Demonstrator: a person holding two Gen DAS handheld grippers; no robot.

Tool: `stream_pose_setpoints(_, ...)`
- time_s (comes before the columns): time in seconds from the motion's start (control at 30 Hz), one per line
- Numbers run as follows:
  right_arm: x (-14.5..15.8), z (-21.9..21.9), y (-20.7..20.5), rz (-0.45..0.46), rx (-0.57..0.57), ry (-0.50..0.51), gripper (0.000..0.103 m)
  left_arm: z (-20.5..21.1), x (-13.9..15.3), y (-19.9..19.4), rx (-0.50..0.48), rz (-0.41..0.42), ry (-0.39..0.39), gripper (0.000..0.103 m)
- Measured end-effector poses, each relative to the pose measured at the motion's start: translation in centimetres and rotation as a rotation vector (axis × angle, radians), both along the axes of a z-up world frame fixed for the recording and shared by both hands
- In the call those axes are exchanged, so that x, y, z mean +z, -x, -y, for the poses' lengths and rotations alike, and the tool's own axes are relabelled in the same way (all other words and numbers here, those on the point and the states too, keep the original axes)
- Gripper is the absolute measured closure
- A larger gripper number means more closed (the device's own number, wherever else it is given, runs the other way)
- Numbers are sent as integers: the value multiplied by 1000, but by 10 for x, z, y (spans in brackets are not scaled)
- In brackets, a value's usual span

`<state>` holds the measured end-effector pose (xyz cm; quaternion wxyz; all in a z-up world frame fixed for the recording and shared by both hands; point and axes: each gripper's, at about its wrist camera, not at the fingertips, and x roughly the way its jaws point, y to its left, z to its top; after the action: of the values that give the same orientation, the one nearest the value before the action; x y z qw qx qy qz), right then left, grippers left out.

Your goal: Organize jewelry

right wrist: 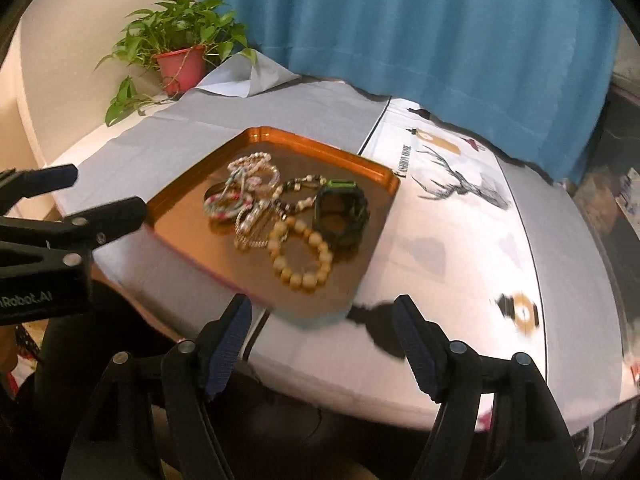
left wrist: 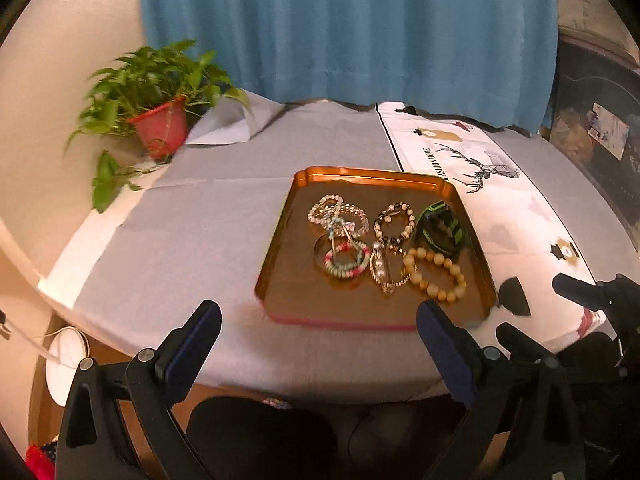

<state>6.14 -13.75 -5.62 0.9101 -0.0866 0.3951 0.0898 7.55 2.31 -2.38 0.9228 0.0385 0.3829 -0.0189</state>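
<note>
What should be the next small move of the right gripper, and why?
Probably advance the right gripper, open and empty, toward the tan bead bracelet. It lies nearest on the orange tray, mostly clear of the tangled pieces, so it looks easiest to lift first. The left gripper is also open, short of the tray.

The left gripper [left wrist: 318, 320] hangs with its jaws spread wide and empty, while the right gripper [right wrist: 322, 316], at its three o'clock, is likewise spread and empty, both pointing toward twelve o'clock.
</note>
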Motion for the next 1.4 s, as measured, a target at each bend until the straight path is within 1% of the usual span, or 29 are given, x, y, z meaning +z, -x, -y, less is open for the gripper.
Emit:
stream_pose_setpoints(0.13, 2, -1, 24, 18, -5, 11, 29, -5, 6, 25, 12, 22, 15, 6)
stream_pose_setpoints(0.3, 10, 0, 39, 46, -18, 16, 29, -5, 15, 45, 12, 54, 15, 6)
stream_pose_setpoints(0.6, 19, -1, 50, 73, -17, 23, 29, 0, 23, 58, -6, 78, 8, 6)
stream_pose_setpoints(1.4, 22, 0, 55, 85, -13, 27, 29, 5, 25, 63, -16, 76, -3, 5)
